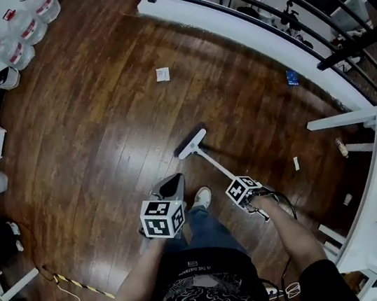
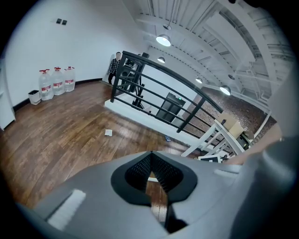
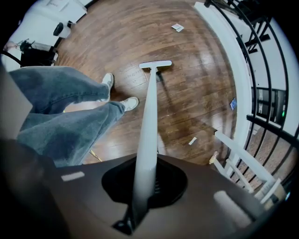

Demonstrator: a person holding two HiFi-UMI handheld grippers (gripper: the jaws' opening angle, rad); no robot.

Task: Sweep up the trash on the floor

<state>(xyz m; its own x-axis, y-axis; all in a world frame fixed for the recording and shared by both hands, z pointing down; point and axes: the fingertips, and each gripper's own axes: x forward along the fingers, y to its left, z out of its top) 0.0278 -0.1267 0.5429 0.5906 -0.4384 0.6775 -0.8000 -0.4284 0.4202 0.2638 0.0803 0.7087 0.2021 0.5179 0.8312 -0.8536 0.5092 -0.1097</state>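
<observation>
Head view: the right tool (image 1: pixel 239 185) gripped the broom (image 1: pixel 213 162), its brush head (image 1: pixel 191 141) on the floor (image 1: pixel 101 139). The paper scrap (image 1: pixel 162 74) lay well beyond the head.

Left gripper view: the left tool (image 2: pixel 150 156) was nearly closed and empty.

Right gripper view: the scrap (image 3: pixel 177 27) sat just right of the handle's line.

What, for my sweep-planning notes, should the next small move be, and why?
Probably reach the broom head out past the white paper scrap and draw it back. The right gripper has its jaws shut on the broom handle, and the head sits on the floor short of that scrap, which lies ahead of it.
</observation>
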